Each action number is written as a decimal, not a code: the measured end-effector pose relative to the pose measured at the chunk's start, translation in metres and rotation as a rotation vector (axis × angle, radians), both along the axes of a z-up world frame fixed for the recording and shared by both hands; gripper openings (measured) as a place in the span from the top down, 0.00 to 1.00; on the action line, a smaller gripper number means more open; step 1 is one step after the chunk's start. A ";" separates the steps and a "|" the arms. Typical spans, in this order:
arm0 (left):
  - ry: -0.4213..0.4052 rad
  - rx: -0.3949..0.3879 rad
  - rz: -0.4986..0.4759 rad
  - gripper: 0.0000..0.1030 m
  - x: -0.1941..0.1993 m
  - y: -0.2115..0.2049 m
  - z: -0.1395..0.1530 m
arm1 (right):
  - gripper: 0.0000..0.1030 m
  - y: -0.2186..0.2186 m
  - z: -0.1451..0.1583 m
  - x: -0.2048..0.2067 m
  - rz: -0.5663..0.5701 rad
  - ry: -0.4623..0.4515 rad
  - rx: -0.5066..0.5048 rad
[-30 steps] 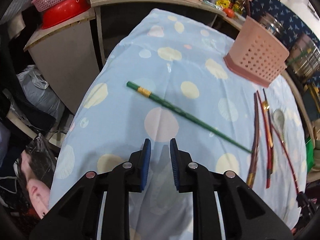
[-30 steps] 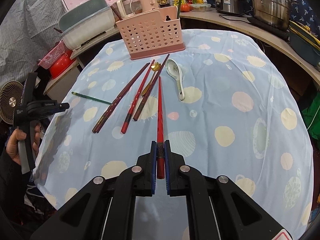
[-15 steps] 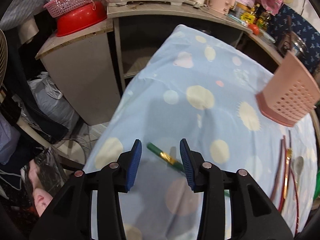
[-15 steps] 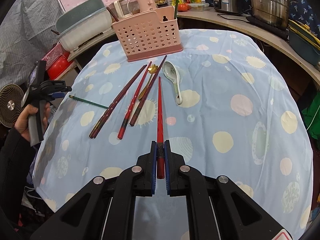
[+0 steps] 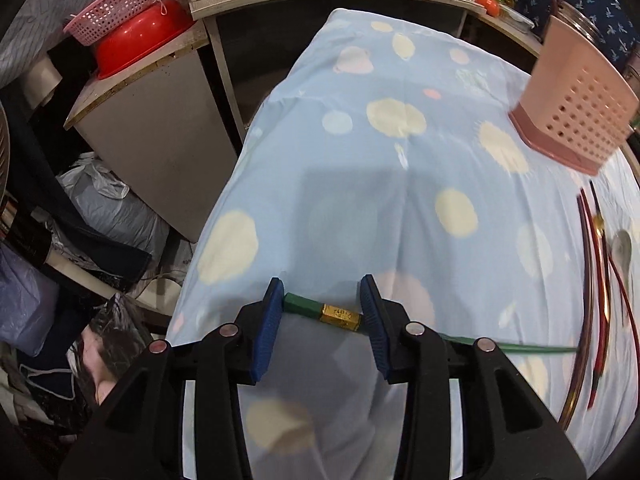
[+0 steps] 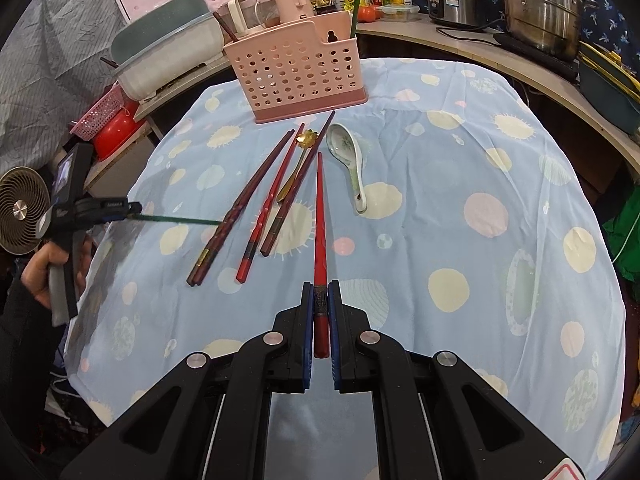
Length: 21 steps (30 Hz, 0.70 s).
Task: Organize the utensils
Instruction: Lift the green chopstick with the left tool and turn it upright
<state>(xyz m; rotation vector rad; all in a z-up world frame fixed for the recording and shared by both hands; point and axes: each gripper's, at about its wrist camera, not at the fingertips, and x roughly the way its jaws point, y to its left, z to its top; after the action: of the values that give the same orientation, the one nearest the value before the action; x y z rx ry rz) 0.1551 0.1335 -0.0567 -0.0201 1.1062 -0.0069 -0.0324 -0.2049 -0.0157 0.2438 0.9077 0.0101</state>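
My left gripper [image 5: 321, 294] is open at the table's left edge. The thick, gold-banded end of a green chopstick [image 5: 308, 307] lies crosswise between its blue pads on the blue spotted cloth, and they do not press it. From the right wrist view the left gripper [image 6: 134, 209] is seen side-on with the green chopstick [image 6: 180, 220] running right from it. My right gripper [image 6: 321, 312] is shut on the thick end of a red chopstick [image 6: 319, 208], which points toward the pink utensil holder [image 6: 300, 76]. The holder [image 5: 576, 120] has a green chopstick [image 6: 356, 0] standing in it.
Loose on the cloth lie a dark brown chopstick pair [image 6: 240, 212], a red chopstick [image 6: 268, 208], another dark one [image 6: 298, 188], a gold spoon [image 6: 298, 160] and a white ceramic spoon [image 6: 348, 156]. A red bowl [image 5: 132, 36] and a fan [image 6: 20, 208] sit left; steel pots [image 6: 540, 4] on the counter behind.
My left gripper has opened wider and come down over the green chopstick's thick end, which now lies between its pads. The right gripper still holds the red chopstick in place.
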 end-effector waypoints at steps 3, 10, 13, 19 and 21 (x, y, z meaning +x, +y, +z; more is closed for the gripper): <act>0.005 -0.016 -0.004 0.63 -0.023 -0.001 0.001 | 0.93 0.001 -0.001 0.000 -0.001 -0.003 0.004; 0.011 -0.008 -0.048 0.64 -0.074 -0.016 0.001 | 0.93 0.005 0.001 0.001 -0.010 -0.016 0.019; 0.020 -0.019 -0.073 0.65 -0.090 -0.021 0.002 | 0.93 0.006 0.001 0.000 -0.010 -0.015 0.025; 0.049 -0.062 -0.130 0.64 -0.126 -0.023 0.002 | 0.93 0.006 0.001 -0.001 -0.012 -0.017 0.029; 0.047 -0.104 -0.162 0.64 -0.141 -0.024 0.005 | 0.93 0.006 0.001 -0.002 -0.012 -0.017 0.030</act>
<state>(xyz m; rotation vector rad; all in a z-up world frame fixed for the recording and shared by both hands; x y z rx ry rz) 0.0145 0.1091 -0.0518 -0.0240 1.1509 -0.2105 -0.0344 -0.1986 -0.0151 0.2766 0.8895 0.0149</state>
